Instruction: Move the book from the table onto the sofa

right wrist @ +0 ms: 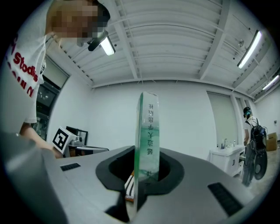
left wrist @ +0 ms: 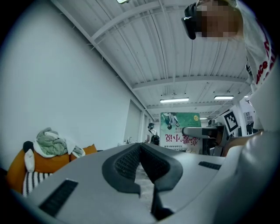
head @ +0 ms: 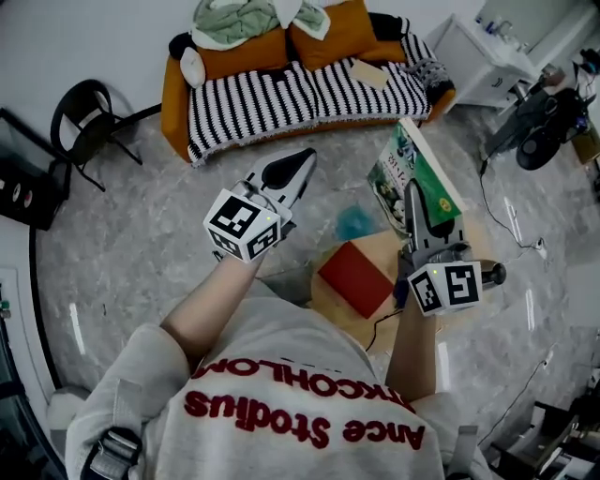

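With right gripper pinches book across covers (spine facing camera), upright in air beside table, well short of sofa. Left gripper closed, empty. Probably light, stiff, glossy, so slippery; better gripped deep near spine.

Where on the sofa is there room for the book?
The striped seat is bare between the white toy and the tan flat thing. The back is crowded with orange cushions and green clothes.
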Available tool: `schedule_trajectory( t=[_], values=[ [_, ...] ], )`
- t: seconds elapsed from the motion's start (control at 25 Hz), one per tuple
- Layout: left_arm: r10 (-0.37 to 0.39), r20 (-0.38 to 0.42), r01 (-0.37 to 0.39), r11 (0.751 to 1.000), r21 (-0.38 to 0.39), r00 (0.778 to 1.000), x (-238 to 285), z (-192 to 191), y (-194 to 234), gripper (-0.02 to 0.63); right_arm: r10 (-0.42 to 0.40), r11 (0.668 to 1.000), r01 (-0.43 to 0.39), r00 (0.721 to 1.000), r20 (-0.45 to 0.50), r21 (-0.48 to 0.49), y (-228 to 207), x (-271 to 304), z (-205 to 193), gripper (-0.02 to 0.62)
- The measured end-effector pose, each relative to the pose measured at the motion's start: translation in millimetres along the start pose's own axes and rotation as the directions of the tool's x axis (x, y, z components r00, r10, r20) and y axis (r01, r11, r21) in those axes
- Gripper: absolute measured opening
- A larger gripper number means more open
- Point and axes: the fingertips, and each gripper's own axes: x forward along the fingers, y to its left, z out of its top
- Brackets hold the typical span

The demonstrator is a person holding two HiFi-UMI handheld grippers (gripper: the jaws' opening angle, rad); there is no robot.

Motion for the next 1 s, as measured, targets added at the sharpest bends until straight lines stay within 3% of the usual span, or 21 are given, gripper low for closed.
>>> schedule_trajectory(
  t=[0.2,0.4,0.64,0.84,1.0],
  values=[
    [0.008,0.014,-0.008,1.000,0.001,1.000,-27.3,17.2,72.9,0.015,0.035,0.999,-0.035,0.999,0.010,0.010,50.3,64.9,7.0,0.081],
    [-0.017,0.010,0.017,1.000,-0.003,1.000,-50.8,23.7,145.9,0.015,0.039,0.993,-0.043,0.998,0.041,0.112,98.0,127.4,8.6,0.081],
    [-0.037,0.018,0.037,0.999,0.002,0.999,-71.5,37.2,228.5,0.015,0.034,0.989,-0.043,0.997,0.066,0.143,146.7,193.9,14.0,0.081],
    [-0.062,0.019,0.061,0.998,0.016,0.998,-86.0,45.5,278.7,0.015,0.020,0.986,-0.031,0.997,0.069,0.164,178.1,238.0,12.0,0.081],
    [-0.070,0.011,0.070,0.997,-0.015,0.997,-85.7,45.5,317.4,0.015,-0.004,0.986,-0.006,0.998,0.059,0.166,185.3,271.0,12.4,0.081]
  ],
)
